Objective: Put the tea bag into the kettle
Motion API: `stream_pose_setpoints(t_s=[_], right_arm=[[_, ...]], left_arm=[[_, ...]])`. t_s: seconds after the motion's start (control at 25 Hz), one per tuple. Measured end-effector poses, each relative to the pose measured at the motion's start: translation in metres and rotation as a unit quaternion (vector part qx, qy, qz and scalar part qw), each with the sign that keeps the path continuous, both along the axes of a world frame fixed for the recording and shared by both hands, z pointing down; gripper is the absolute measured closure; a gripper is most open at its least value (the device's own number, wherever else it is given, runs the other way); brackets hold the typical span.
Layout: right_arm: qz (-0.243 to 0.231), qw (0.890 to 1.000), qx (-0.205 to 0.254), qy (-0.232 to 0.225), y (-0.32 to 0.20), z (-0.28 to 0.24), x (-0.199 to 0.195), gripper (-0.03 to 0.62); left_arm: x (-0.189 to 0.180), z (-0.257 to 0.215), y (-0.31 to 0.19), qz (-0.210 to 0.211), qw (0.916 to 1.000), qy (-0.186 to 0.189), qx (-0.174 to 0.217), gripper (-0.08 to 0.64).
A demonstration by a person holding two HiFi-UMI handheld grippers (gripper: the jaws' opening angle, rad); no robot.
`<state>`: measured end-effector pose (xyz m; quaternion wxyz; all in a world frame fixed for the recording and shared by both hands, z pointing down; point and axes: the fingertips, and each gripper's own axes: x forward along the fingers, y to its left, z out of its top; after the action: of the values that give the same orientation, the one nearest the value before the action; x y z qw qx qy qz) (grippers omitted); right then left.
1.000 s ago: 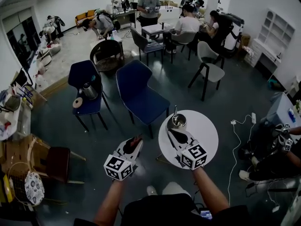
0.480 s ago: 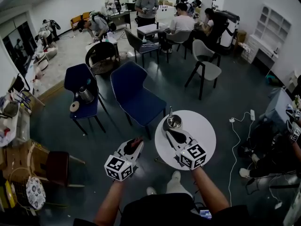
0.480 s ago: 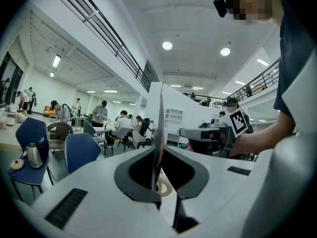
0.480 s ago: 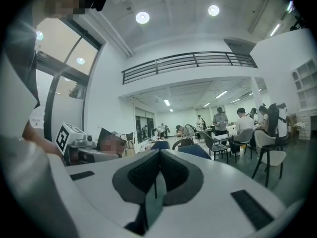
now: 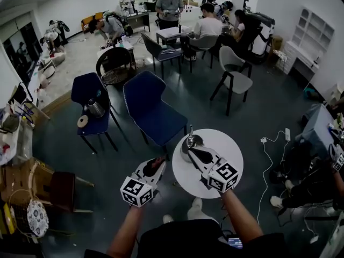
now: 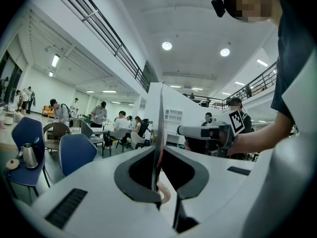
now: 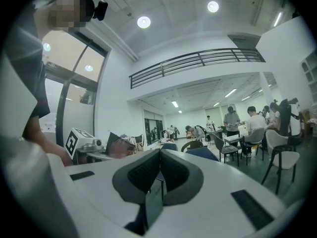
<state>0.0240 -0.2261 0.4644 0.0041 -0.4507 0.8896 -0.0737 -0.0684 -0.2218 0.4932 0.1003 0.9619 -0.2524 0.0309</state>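
Left of the table [image 5: 228,147] — left gripper [image 5: 153,166] pinching the flat tea bag [image 6: 159,133], right gripper [image 5: 192,153] closed — bag may snag on the narrow kettle [image 5: 191,142].

Kettle [image 5: 192,143]: bare metal, polished, catching the ceiling lights.
Round table [image 5: 230,166]: white top, smooth and matt.
Left gripper [image 6: 159,155]: white plastic shell, smooth with a soft sheen; dark matt jaw liners.
Right gripper [image 7: 159,168]: the same white plastic; its dark pads [image 7: 143,172] look finely ribbed and rubbery.
Tea bag [image 6: 160,113]: thin flat sachet seen edge-on, faintly glossy; paper or foil, hard to tell.
Blue chair [image 5: 153,114]: matt seat, cloth-like.
Floor [image 5: 258,112]: dark, smooth, dull sheen.
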Motion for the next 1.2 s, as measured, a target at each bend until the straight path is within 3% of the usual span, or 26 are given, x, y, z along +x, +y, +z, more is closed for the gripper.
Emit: stream_pose_setpoints(t_s=[0.44,0.84,0.88,0.92,0.96,1.2], right_arm=[[-0.075,0.997,0.012,0.012,-0.014,-0.009,0.000,0.574],[-0.170,0.985,0.025,0.020,-0.019,-0.025,-0.016,0.569],[-0.181,0.983,0.024,0.020,-0.019,-0.026,-0.017,0.538],[-0.193,0.981,0.022,0.021,-0.018,-0.026,-0.019,0.463],[-0.204,0.978,0.022,0.024,-0.016,-0.026,-0.021,0.444],[-0.283,0.955,0.024,0.078,0.000,-0.016,-0.045,0.416]], left_arm=[[0.031,-0.005,-0.006,0.021,0.9997,0.009,0.005,0.523],[0.040,0.002,-0.015,0.053,0.9986,0.000,0.005,0.523],[0.042,0.003,-0.015,0.057,0.9983,0.000,0.004,0.523],[0.044,0.005,-0.015,0.062,0.9981,-0.003,0.003,0.523],[0.045,0.008,-0.015,0.066,0.9977,-0.009,0.002,0.523],[0.060,0.022,-0.007,0.103,0.9939,-0.041,-0.004,0.523]])
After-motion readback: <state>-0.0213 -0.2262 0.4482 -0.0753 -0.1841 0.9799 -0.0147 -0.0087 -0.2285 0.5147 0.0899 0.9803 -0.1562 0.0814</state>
